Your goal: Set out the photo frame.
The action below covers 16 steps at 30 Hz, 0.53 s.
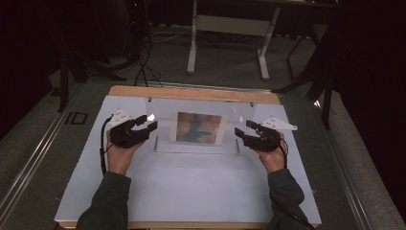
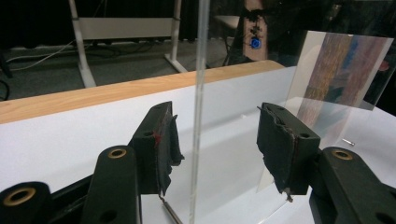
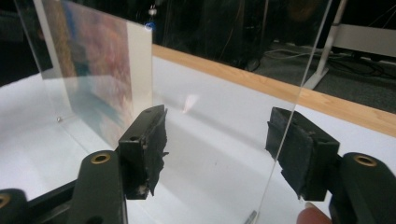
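A clear acrylic panel (image 1: 163,115) stands upright on the white tabletop (image 1: 191,182), with a colourful picture (image 1: 199,127) in its middle. My left gripper (image 1: 149,122) is open at the panel's left edge. In the left gripper view that edge (image 2: 198,116) rises between the jaws of the left gripper (image 2: 217,135), touching neither pad, and the picture (image 2: 341,74) lies beyond. My right gripper (image 1: 243,127) is open at the panel's right edge. In the right gripper view the edge (image 3: 305,70) runs close to the right pad of the right gripper (image 3: 219,135), with the picture (image 3: 93,70) behind.
The table's far side has a wooden edge (image 1: 191,92). Beyond it, on the dark floor, stand the white legs of another table (image 1: 192,48). A small metal pin (image 2: 348,141) lies on the white surface near the panel's base. Metal rails (image 1: 28,163) run along the floor at the left.
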Tool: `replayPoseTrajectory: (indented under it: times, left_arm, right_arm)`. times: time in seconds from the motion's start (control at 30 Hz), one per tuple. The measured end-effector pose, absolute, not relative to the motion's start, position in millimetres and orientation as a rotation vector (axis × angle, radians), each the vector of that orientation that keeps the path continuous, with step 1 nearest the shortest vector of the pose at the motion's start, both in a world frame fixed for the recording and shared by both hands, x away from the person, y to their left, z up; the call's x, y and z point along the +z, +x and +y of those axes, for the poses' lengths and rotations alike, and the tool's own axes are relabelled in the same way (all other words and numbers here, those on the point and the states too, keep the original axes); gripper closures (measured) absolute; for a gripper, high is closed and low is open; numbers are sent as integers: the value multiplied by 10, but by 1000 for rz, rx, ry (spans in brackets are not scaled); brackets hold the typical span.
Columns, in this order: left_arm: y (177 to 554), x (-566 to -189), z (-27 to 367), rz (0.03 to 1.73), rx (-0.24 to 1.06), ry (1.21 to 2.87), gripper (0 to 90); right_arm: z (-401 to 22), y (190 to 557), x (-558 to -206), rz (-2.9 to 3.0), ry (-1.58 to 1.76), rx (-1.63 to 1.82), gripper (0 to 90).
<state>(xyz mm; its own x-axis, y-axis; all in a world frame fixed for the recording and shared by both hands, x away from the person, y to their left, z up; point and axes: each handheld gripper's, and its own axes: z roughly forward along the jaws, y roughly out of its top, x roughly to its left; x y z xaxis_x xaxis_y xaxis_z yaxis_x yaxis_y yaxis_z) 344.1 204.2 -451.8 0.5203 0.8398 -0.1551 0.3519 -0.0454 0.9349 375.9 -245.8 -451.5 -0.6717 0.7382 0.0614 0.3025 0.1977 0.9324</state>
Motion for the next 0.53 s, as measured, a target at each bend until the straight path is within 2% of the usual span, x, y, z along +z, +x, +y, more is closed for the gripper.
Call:
replayPoseTrajectory:
  times: [0.2, 0.53]
  left_arm:
    - [3395, -4501, 2105, 1044, 548, 1662, 465]
    - [3290, -4550, 2194, 1061, 563, 1705, 465]
  right_arm:
    - [-2504, 3711, -4502, 2100, 961, 1448, 338]
    - [-2822, 3586, -4535, 2129, 985, 1401, 317]
